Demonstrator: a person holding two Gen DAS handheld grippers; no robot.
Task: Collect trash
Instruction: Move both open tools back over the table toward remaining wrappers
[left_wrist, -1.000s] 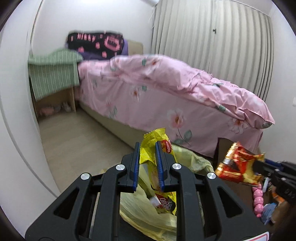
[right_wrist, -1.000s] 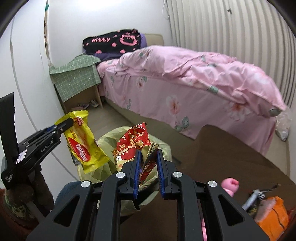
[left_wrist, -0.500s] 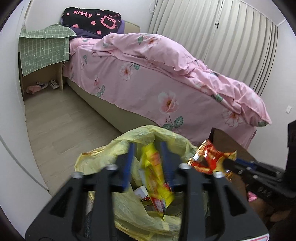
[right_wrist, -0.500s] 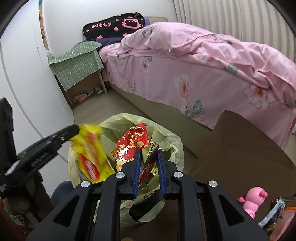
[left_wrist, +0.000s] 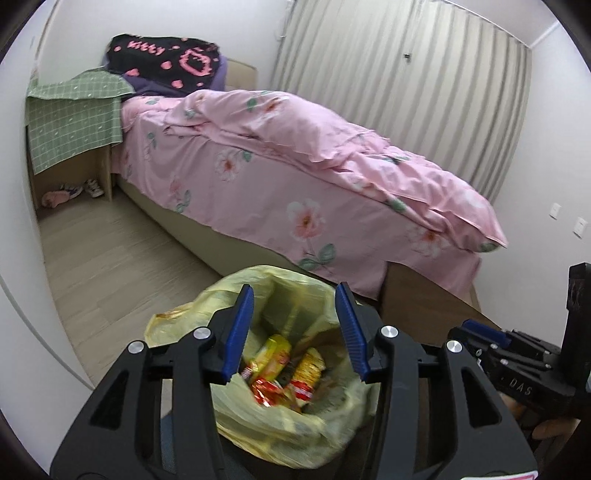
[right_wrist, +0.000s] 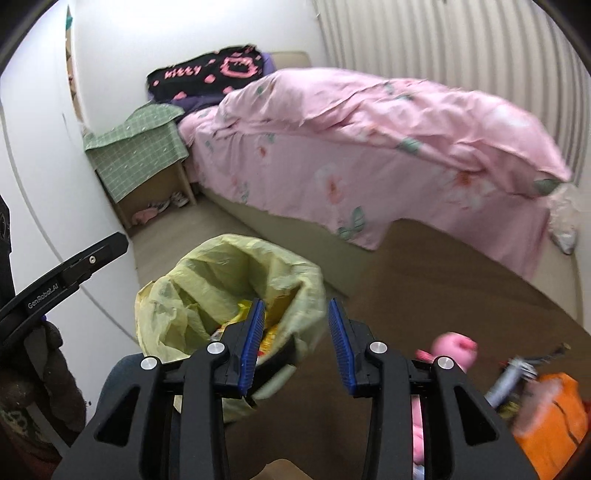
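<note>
Dropping wrappers (left_wrist: 282, 373) into the yellow bag (left_wrist: 207, 302), lower centre!
Left gripper (left_wrist: 293, 297) and right gripper (right_wrist: 295, 308) have just been opening, nothing between them; next, table (right_wrist: 461, 280) litter.

From my remote station, the wrappers (left_wrist: 286, 373) inside the yellow bag (left_wrist: 207, 306) are smeared; I cannot read their print. The bin under that bag is almost wholly covered by the left gripper (left_wrist: 293, 328) body. In the right wrist view, the orange item (right_wrist: 554, 417) and grey tool (right_wrist: 511, 380) on the brown table (right_wrist: 443, 280) are blurred and cut by the frame edge. The pink toy (right_wrist: 452, 345) is partly hidden behind the right gripper (right_wrist: 295, 341). Items beneath the nightstand (right_wrist: 147, 184) are too small to identify.
</note>
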